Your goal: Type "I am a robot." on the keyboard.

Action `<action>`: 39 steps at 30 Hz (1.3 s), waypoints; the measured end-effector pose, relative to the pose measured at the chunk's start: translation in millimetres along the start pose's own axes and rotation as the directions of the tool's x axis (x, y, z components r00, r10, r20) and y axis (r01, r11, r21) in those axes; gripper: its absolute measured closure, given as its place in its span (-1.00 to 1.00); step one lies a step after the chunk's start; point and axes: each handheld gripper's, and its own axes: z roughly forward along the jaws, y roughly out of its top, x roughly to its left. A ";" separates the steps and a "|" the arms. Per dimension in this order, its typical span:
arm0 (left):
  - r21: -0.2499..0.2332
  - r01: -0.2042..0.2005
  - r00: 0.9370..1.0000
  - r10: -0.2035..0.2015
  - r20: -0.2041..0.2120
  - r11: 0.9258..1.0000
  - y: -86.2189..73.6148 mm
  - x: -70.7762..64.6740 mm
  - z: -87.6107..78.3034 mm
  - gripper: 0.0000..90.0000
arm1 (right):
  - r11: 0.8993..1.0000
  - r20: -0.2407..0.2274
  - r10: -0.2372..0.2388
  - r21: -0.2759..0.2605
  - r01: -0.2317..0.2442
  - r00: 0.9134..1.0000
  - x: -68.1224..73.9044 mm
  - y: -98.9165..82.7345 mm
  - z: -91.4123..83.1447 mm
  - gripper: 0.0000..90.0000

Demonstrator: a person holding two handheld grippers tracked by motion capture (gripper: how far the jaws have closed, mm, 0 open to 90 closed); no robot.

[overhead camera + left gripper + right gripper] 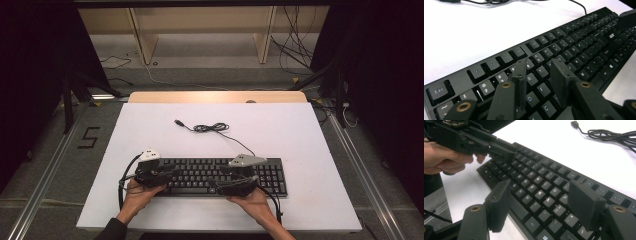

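Note:
A black keyboard [225, 175] [574, 42] [536, 172] lies near the front of the white board. Its black cable [210, 128] [609, 133] is coiled behind it, ending in a free USB plug [178, 121]. My left gripper [172, 172] [540, 65] hovers over the keyboard's left letter keys, jaws a moderate gap apart with nothing gripped between them. My right gripper [216, 183] [544, 192] is over the keyboard's front middle, jaws wide open above the keys. In the right gripper view the left gripper [509, 152] reaches over the far-left keys, held by a hand.
The white board [150, 130] rests on a wooden tabletop [215, 97] whose back edge shows. Metal rails [50, 165] run along both sides. Wooden shelf legs and loose cables [295, 50] stand on the floor beyond.

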 end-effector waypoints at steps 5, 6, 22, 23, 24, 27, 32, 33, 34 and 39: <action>-0.012 0.005 1.000 -0.005 0.011 1.000 -1.4 -0.6 -4.4 0.35 | 1.000 -0.002 0.002 0.002 -0.002 1.000 -0.6 0.7 1.6 -0.19; -0.012 0.009 1.000 -0.009 0.014 1.000 -1.9 -1.3 -5.7 0.32 | 1.000 -0.001 0.000 0.005 0.000 1.000 -0.7 0.9 1.9 -0.19; -0.071 0.047 0.998 -0.045 0.035 0.996 -9.9 -0.2 -23.0 -0.11 | 0.999 0.015 -0.014 0.040 0.014 1.000 -1.1 6.1 15.8 0.19; -0.072 0.047 0.998 -0.045 0.033 0.996 -10.2 0.2 -24.3 -0.13 | 0.999 0.013 -0.014 0.044 0.014 1.000 -1.6 6.5 16.0 0.24; -0.078 0.049 0.998 -0.047 0.030 0.996 -10.7 0.0 -25.0 -0.14 | 0.999 0.021 -0.015 0.043 0.014 1.000 -1.7 6.8 17.2 0.31; -0.089 0.053 0.998 -0.051 0.029 0.995 -11.7 -0.7 -26.9 -0.17 | 0.998 0.025 -0.018 0.052 0.017 1.000 -2.4 7.4 18.9 0.45; -0.099 0.051 0.998 -0.048 0.029 0.994 -14.3 -1.8 -29.7 -0.21 | 0.997 0.040 -0.024 0.073 0.021 0.999 -5.0 8.6 25.5 0.76; -0.100 0.046 0.999 -0.043 0.028 0.994 -15.0 -1.8 -30.4 -0.22 | 0.997 0.047 -0.027 0.078 0.023 0.999 -5.1 9.0 27.2 0.80; -0.107 0.055 0.998 -0.052 0.029 0.993 -16.0 -2.3 -31.2 -0.23 | 0.996 0.051 -0.027 0.084 0.022 0.998 -5.0 9.5 28.3 0.84; -0.124 0.044 0.999 -0.041 0.031 0.991 -18.8 -3.5 -34.7 -0.27 | 0.994 0.075 -0.033 0.103 0.025 0.997 -6.5 11.0 37.4 1.00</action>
